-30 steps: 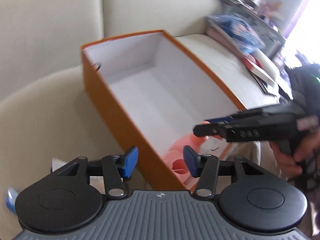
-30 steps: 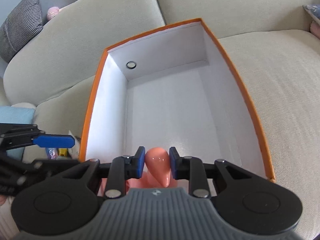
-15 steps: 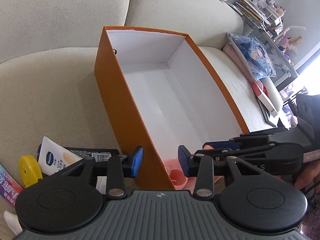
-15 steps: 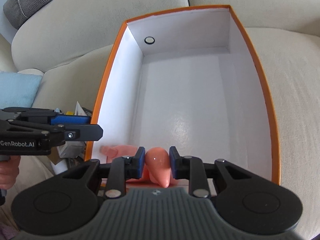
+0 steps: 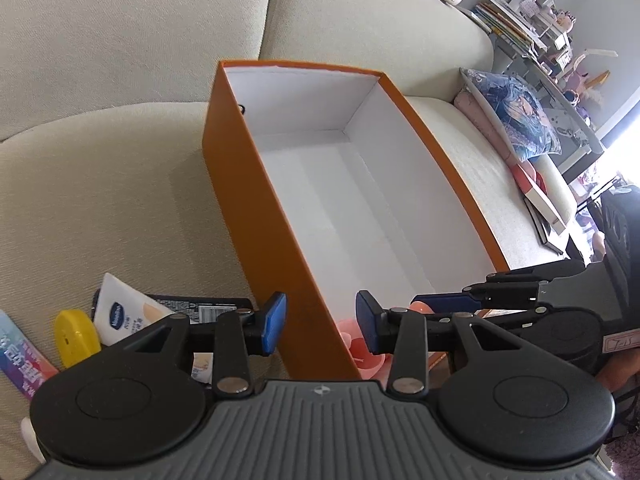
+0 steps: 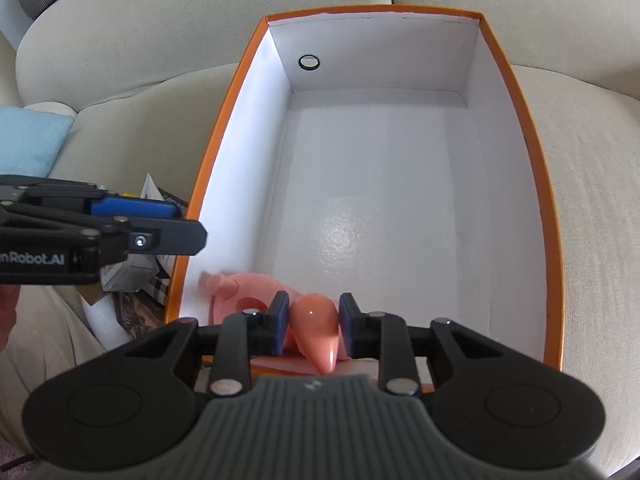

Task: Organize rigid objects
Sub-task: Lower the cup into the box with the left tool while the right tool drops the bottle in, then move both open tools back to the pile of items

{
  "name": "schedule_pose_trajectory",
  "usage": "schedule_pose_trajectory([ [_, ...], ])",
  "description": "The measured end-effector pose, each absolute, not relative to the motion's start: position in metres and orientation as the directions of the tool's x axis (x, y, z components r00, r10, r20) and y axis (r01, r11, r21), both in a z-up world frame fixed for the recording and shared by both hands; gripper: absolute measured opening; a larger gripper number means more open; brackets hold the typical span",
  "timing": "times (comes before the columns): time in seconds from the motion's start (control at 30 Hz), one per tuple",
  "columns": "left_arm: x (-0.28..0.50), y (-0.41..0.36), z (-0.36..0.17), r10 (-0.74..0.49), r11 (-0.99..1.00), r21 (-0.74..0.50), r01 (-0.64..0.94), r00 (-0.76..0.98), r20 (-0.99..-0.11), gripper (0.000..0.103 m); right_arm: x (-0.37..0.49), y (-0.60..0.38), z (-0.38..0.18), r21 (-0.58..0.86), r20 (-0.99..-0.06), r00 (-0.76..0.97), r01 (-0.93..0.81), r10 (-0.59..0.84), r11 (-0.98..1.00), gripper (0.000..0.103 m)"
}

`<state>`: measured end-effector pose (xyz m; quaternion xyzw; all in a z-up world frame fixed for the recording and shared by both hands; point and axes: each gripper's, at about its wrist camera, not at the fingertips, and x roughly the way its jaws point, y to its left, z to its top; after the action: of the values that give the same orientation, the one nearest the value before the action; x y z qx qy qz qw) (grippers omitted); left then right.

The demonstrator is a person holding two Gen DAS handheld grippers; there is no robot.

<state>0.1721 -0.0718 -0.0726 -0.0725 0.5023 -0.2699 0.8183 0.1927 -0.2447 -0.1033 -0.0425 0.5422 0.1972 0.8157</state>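
Observation:
An orange box (image 6: 554,216) with a white inside sits on a beige sofa; it also shows in the left wrist view (image 5: 256,216). My right gripper (image 6: 313,330) is shut on a pink plastic toy (image 6: 318,320) low inside the box's near end; part of the toy (image 5: 360,350) shows in the left wrist view. My left gripper (image 5: 320,322) is open and empty, straddling the box's near left wall. It appears in the right wrist view (image 6: 120,224) left of the box.
Loose items lie on the sofa left of the box: a white Vaseline tube (image 5: 120,312), a yellow object (image 5: 76,336), a black packet (image 5: 200,306) and a colourful packet (image 5: 20,356). Cushions and books (image 5: 520,120) lie at the right.
The right gripper has carried the pink toy lower and further into the box. The left gripper has tilted downward, bringing the items beside the box into view. Its jaws stay open.

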Motion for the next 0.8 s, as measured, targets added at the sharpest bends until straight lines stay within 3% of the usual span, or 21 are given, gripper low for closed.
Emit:
schedule_pose_trajectory([
  [0.07, 0.169, -0.067, -0.068, -0.511, 0.848, -0.388, 0.361, 0.363, -0.779, 0.047, 0.191, -0.244, -0.101, 0.142, -0.899, 0.342, -0.363, 0.273, 0.921, 0.032],
  [0.13, 0.165, -0.058, -0.062, -0.506, 0.854, -0.388, 0.345, 0.383, -0.773, 0.047, 0.187, -0.243, -0.096, 0.120, -0.893, 0.367, -0.363, 0.261, 0.924, 0.046],
  [0.27, 0.155, -0.036, -0.049, -0.483, 0.873, -0.386, 0.297, 0.424, -0.766, 0.047, 0.175, -0.240, -0.082, 0.090, -0.872, 0.419, -0.368, 0.252, 0.925, 0.047],
  [0.5, 0.131, 0.006, -0.030, -0.403, 0.915, -0.341, 0.216, 0.491, -0.772, 0.047, 0.146, -0.224, -0.048, 0.138, -0.772, 0.526, -0.411, 0.357, 0.901, 0.048],
  [0.67, 0.112, 0.037, -0.031, -0.335, 0.941, -0.311, 0.135, 0.510, -0.792, 0.046, 0.133, -0.181, -0.040, 0.189, -0.717, 0.529, -0.479, 0.454, 0.857, 0.047],
  [0.8, 0.099, 0.045, -0.042, -0.270, 0.962, -0.220, 0.159, 0.494, -0.826, 0.046, 0.127, -0.147, -0.053, 0.197, -0.730, 0.482, -0.530, 0.484, 0.825, 0.042],
])
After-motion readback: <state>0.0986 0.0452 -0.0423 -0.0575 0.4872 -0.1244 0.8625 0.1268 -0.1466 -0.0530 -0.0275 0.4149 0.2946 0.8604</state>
